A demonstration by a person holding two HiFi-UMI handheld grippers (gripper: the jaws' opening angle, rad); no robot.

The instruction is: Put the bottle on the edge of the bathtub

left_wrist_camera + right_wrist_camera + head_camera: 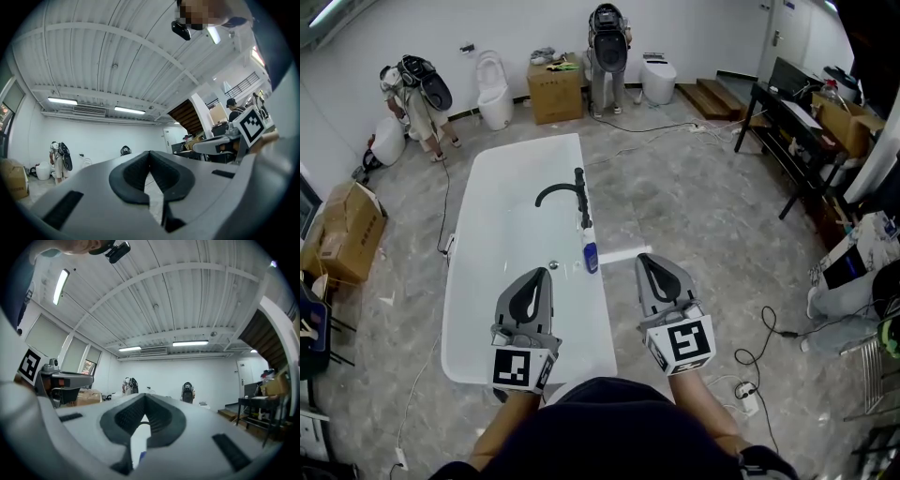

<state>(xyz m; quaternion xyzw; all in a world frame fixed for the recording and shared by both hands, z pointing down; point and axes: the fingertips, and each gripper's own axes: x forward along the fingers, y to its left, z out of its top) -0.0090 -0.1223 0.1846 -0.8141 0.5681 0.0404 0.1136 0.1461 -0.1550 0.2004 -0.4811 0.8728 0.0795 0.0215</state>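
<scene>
The bottle (590,253) stood on the bathtub's (459,281) right edge, just beside the faucet (567,192), so the task looked done. The left gripper (546,274) and right gripper (643,259) hung empty at the tub's near end with jaws together, probably because nothing was left to carry.

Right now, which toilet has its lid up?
The toilet left of the cardboard box at the far wall: its lid stands up; the other toilet, right of the box, is closed.

A bare white workshop hall: a freestanding bathtub (502,239), loose toilets (494,94), cardboard boxes (555,91) and cables (446,202) on a stone floor (694,216).
</scene>
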